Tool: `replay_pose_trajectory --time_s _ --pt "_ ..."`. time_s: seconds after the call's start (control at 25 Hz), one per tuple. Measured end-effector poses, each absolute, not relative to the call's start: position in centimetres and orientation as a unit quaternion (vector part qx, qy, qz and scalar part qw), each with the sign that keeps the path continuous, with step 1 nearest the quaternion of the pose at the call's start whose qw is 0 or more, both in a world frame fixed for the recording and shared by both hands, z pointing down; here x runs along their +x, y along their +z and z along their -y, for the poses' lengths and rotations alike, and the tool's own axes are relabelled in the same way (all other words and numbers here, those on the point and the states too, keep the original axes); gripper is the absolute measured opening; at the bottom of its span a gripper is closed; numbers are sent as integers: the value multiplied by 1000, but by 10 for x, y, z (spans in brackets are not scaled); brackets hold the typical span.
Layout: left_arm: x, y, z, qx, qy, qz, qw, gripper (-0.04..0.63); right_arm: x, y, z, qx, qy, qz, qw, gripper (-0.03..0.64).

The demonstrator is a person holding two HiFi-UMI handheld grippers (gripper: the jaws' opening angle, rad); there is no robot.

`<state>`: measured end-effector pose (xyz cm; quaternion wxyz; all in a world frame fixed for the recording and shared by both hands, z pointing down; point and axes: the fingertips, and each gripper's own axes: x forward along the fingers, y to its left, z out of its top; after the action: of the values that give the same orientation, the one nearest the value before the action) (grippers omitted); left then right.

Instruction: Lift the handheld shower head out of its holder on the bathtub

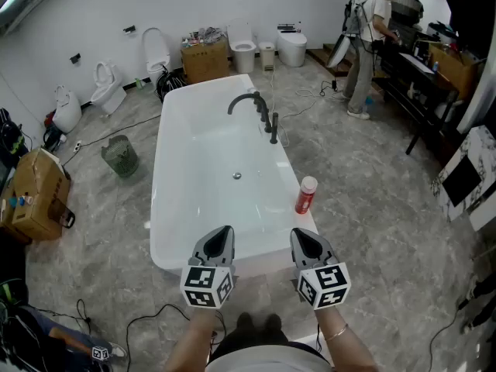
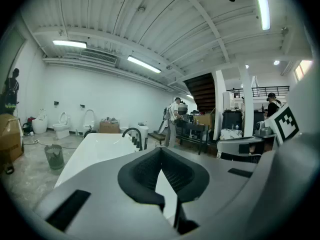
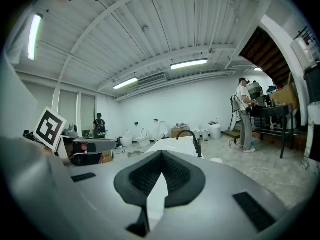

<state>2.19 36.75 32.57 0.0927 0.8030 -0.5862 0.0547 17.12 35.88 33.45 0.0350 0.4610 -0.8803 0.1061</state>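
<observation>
Well ahead at 12 o'clock, shower head (image 1: 273, 129) stands upright on tub (image 1: 158, 208) rim; right tongs (image 1: 308, 243) nearer than left tongs (image 1: 218, 243); both closed, empty.

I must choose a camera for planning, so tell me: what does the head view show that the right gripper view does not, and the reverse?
Only the head view: the red bottle, the drain and the green bin. Only the right gripper view: the ceiling lamps and a person with a backpack. Both: the white bathtub, its black tap and the standing person.
</observation>
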Motion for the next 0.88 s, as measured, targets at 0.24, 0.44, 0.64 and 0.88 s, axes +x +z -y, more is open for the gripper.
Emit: replay_pose_trajectory --time_s 0.24,0.44,0.64,0.88 --pt "22 328 -379 802 54 588 90 20 171 337 -372 457 109 882 29 5" --pt "29 323 -382 802 57 588 85 20 174 330 -375 449 106 887 18 6" --pt "26 330 -378 801 60 589 86 20 169 328 -371 442 102 891 7 7" --pt "18 345 -343 801 63 587 97 20 158 330 -330 442 101 891 5 8"
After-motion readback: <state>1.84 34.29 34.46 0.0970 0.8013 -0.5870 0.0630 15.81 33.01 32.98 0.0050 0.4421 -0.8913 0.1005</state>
